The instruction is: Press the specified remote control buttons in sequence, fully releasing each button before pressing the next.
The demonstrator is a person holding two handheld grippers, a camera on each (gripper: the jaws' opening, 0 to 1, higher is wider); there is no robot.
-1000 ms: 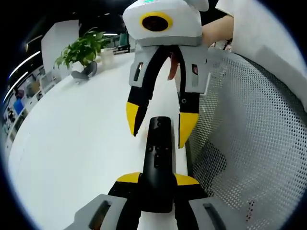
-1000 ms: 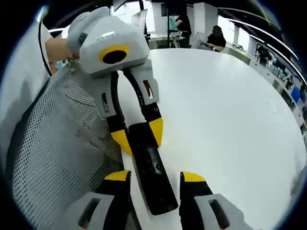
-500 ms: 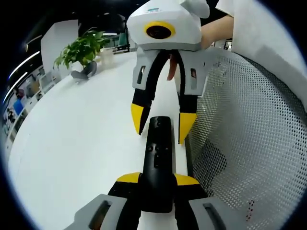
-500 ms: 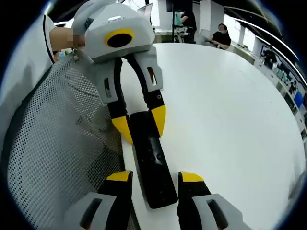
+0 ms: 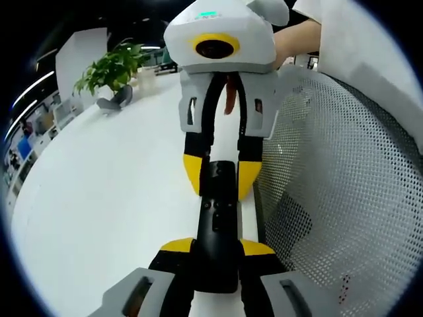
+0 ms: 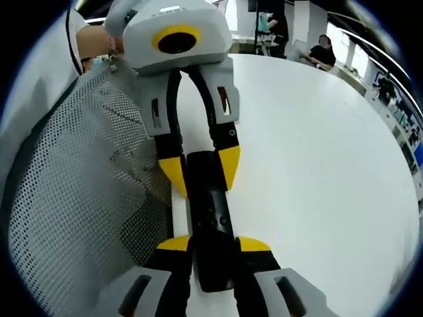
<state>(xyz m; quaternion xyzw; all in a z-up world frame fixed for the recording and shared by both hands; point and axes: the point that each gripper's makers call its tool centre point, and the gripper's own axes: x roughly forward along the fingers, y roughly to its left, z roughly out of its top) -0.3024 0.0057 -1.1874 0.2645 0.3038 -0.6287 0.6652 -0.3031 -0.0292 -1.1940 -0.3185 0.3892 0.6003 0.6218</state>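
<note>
Both claws grip one black remote (image 5: 217, 218) over the white table (image 5: 106, 198) — left claw (image 5: 217, 247), right claw (image 5: 218, 177) — opposite ends.

A black remote control (image 5: 217, 224) lies on a plain white table (image 5: 99, 191); both grey grippers wear yellow fingertips (image 6: 173, 174); the chair's mesh (image 5: 344, 198) is pale, dotted with holes; the plant (image 5: 109, 69) is green.

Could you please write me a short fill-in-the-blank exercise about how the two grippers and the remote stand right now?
1. The black remote control is gripped at both ends, by ____ grippers.
2. The fingers of both grippers have ____ tips.
3. The remote lies over a ____ table.
4. Beside the table stands a chair with a ____ backrest.

Missing words: two; yellow; white; mesh
</note>
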